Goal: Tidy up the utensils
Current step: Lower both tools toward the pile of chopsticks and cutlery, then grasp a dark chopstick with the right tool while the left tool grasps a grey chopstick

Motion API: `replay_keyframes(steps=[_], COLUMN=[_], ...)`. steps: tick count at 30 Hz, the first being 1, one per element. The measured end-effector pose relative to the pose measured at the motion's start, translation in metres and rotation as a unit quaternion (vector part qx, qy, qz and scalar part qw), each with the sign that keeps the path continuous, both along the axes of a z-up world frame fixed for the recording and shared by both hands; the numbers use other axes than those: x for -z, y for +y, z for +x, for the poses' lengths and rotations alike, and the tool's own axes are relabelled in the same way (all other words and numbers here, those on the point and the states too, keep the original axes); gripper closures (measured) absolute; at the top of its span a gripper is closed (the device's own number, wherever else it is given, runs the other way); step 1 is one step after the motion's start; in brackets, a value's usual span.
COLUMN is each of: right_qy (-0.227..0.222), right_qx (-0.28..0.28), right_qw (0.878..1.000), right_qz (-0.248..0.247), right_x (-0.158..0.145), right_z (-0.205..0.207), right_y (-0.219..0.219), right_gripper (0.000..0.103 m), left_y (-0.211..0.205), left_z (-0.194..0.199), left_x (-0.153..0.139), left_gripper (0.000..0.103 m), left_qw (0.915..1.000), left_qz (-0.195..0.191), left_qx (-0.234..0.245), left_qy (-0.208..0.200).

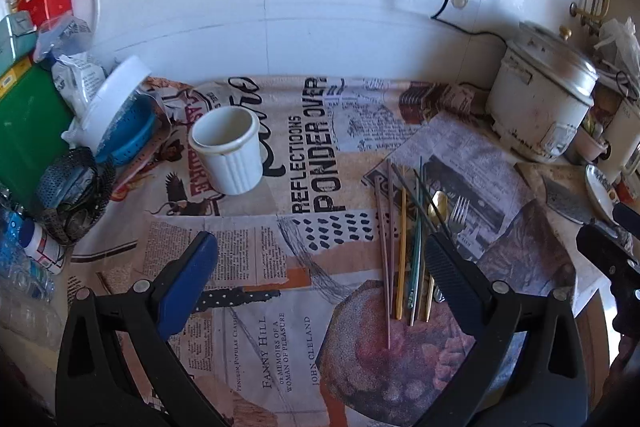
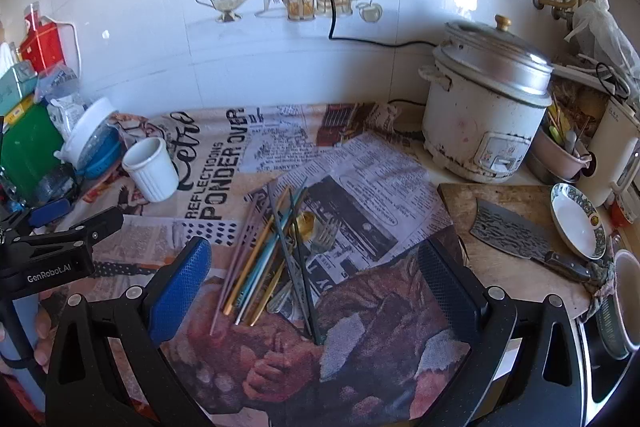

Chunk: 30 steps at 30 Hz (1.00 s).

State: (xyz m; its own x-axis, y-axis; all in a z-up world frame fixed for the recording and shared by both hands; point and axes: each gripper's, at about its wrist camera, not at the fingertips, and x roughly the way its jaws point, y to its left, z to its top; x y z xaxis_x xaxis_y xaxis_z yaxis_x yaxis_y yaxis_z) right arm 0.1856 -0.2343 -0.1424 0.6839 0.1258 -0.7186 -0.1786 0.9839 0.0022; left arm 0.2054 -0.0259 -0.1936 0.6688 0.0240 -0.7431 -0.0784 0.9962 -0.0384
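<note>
A pile of utensils [image 2: 276, 251] lies on the newspaper-print cloth: several coloured chopsticks, a gold spoon [image 2: 306, 221] and a silver fork [image 2: 326, 233]. The pile also shows in the left wrist view [image 1: 412, 239]. A white ribbed cup [image 1: 228, 151] stands upright and empty at the back left, and it shows in the right wrist view [image 2: 152, 169]. My left gripper [image 1: 320, 263] is open and empty, above the cloth, left of the pile. My right gripper [image 2: 314, 275] is open and empty, with the pile between and ahead of its fingers.
A rice cooker [image 2: 484, 107] stands at the back right. A cutting board [image 2: 516, 227] with a cleaver [image 2: 516, 231] and a dish [image 2: 576, 223] lie to the right. Boxes, a blue colander [image 1: 128, 135] and bottles crowd the left edge. Pans hang on the tiled wall.
</note>
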Motion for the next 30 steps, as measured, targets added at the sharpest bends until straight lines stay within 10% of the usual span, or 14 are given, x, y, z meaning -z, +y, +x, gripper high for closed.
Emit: replay_keyframes(steps=[6, 18, 30], right_qy=[0.072, 0.197, 0.266], right_qx=[-0.003, -0.061, -0.118], right_qw=[0.997, 0.978, 0.954], right_qz=[-0.013, 0.032, 0.068], right_x=[0.044, 0.109, 0.139], right_z=[0.043, 0.106, 0.148], right_y=[-0.008, -0.003, 0.019], right_gripper=[0.004, 0.055, 0.089], left_y=[-0.014, -0.032, -0.033], left_z=[0.039, 0.094, 0.125], left_x=[0.044, 0.094, 0.106], left_gripper=[0.011, 0.057, 0.073], left_qw=[0.9975, 0.9858, 0.9794], left_qz=[0.002, -0.04, -0.083], left_qx=[0.022, 0.056, 0.058], left_qy=[0.067, 0.153, 0.174])
